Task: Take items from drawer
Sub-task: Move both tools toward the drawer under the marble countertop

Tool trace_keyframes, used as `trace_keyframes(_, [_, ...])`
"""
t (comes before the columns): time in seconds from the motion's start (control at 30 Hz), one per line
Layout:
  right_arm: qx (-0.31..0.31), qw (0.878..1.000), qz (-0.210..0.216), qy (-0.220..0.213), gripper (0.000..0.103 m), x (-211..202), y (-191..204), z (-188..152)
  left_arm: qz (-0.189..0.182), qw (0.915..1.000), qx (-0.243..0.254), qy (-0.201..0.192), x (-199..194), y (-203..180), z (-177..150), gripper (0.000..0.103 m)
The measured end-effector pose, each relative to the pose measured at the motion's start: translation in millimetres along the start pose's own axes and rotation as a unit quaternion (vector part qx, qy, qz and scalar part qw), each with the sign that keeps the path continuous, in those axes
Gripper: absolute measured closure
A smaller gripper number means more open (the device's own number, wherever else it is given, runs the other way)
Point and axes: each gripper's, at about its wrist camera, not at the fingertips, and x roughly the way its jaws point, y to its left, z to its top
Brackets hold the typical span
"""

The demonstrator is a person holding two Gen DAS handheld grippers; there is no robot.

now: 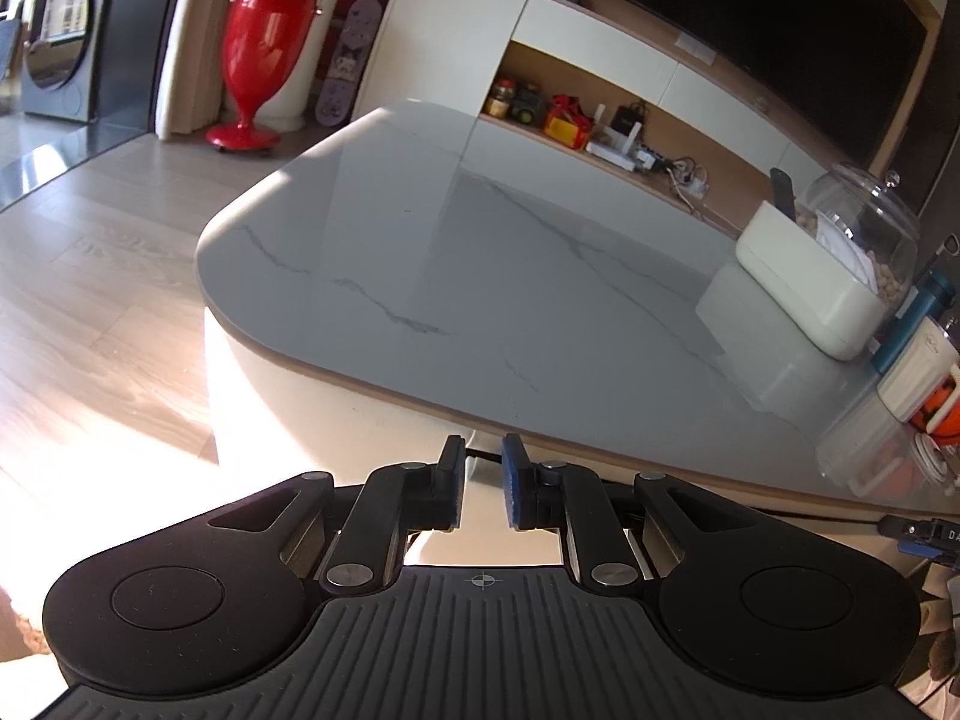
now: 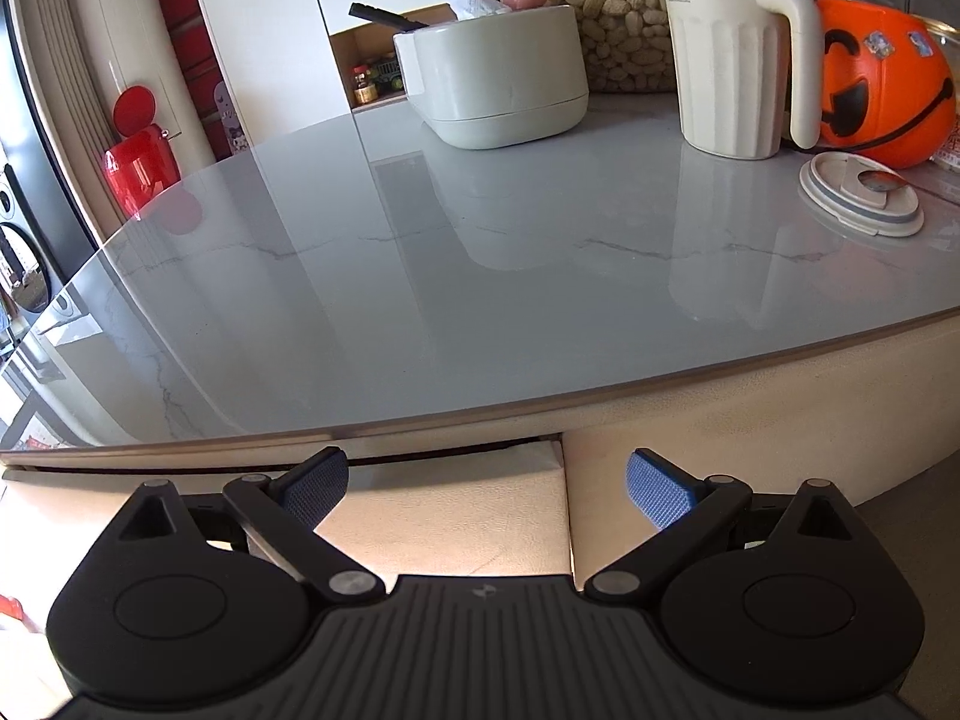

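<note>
The cream drawer front (image 2: 450, 516) stands pulled a little way out from under the grey marble table top (image 2: 420, 276). A dark slit (image 2: 432, 455) shows above it, and the inside is hidden. My right gripper (image 2: 487, 462) is open wide just in front of the drawer's right corner, with nothing between its blue pads. My left gripper (image 1: 483, 462) is below the table's edge (image 1: 420, 405). Its jaws are nearly together, with a pale edge and a thin dark strip of the drawer front (image 1: 475, 463) caught between the tips.
On the table's far right stand a cream tissue box (image 2: 498, 84), a jar of peanuts (image 2: 618, 24), a cream jug (image 2: 726, 60), an orange pumpkin pail (image 2: 876, 72) and a loose round lid (image 2: 858, 195). A red bin (image 1: 264, 60) stands on the wooden floor beyond.
</note>
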Motion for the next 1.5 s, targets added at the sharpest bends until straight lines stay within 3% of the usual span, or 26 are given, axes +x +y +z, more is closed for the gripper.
trace_keyframes(0.4, [0.005,1.000,0.019,0.011,0.003,10.4,-3.2,0.5,0.010,0.9997,0.018,0.015,11.0,-6.3,-2.6,0.081])
trace_keyframes(0.57, [0.029,0.997,0.065,0.035,0.002,20.5,-8.1,1.1,0.004,0.9999,0.004,0.014,14.3,-3.3,-1.8,0.077])
trace_keyframes(0.83, [0.020,0.997,0.070,0.037,0.000,22.2,-6.0,1.2,-0.002,0.9993,-0.028,0.023,13.8,3.2,-2.5,0.076])
trace_keyframes(1.2, [0.015,0.996,0.072,0.046,0.000,15.8,-1.3,-1.0,0.001,0.9994,-0.005,0.034,4.7,-3.3,-7.3,0.074])
trace_keyframes(1.33, [0.017,0.996,0.070,0.055,0.000,10.6,-0.5,-3.1,0.015,0.9991,0.026,0.029,-2.2,-11.7,-11.1,0.074])
trace_keyframes(1.43, [0.003,0.997,0.051,0.051,0.002,4.1,7.6,-3.0,0.045,0.9945,0.094,-0.012,-11.3,-33.9,-12.9,0.075])
trace_keyframes(1.5, [-0.035,0.999,0.024,0.024,0.003,-5.8,22.3,-3.8,0.045,0.9906,0.125,-0.032,-17.5,-49.7,-12.7,0.075])
